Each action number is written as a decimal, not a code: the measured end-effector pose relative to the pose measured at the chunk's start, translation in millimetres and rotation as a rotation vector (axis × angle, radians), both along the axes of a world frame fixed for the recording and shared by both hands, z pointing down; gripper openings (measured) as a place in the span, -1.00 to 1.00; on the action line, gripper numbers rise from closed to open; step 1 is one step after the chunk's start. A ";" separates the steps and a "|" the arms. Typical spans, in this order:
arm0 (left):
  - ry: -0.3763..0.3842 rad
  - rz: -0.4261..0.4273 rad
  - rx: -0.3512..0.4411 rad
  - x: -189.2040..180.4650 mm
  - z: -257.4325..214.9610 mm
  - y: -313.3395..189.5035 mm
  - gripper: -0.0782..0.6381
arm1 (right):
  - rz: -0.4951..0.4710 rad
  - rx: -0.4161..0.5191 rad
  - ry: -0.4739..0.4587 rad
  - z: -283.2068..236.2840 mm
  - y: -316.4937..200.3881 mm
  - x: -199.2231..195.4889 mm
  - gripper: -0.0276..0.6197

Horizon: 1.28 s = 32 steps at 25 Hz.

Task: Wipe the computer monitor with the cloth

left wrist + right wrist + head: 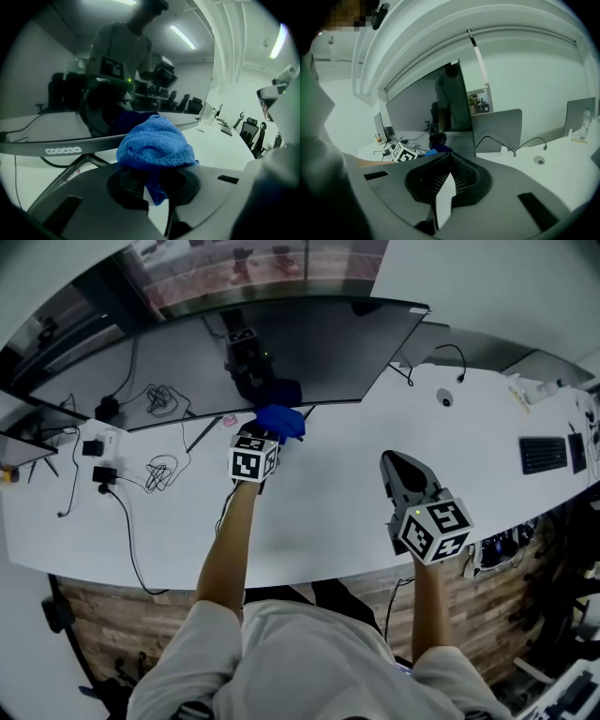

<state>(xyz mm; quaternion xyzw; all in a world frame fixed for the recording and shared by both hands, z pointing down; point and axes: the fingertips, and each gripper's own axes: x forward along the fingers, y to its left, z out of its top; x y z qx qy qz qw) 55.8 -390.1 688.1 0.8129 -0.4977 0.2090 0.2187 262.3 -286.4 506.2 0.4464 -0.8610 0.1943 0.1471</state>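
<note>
My left gripper (267, 434) (154, 183) is clamped on the blue cloth (280, 420) (154, 143). The jaws pinch a fold, and the rest bunches up in a lump over the tips. The cloth is at the lower edge of the computer monitor (309, 348) (47, 89), about mid-width. Its dark blue reflection shows in the screen just above. I can't tell if the cloth touches the glass. The screen is dark and mirrors the gripper.

My right gripper (394, 463) (450, 164) has its jaw tips meeting with nothing between them. It is over the white desk (319, 512), right of the left gripper and well apart from the monitor, pointing toward it.

Loose cables (159, 470) lie on the desk to the left, and a keyboard (542, 454) is at far right.
</note>
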 end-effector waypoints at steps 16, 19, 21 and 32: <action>0.041 0.093 0.014 189.8 0.8 -40.2 -0.61 | 0.069 0.002 -0.026 6.0 -12.4 139.1 -0.87; 0.067 0.114 0.015 211.0 -5.4 -38.9 -0.62 | 0.093 0.000 -0.033 4.8 -11.5 158.8 -0.87; 0.082 0.136 0.026 221.3 -12.8 -36.4 -0.62 | 0.111 0.001 -0.041 2.4 -11.6 169.4 -0.87; 0.139 0.081 0.275 230.6 -117.0 -35.9 -0.63 | 0.127 0.030 -0.073 -19.7 3.2 176.8 -0.87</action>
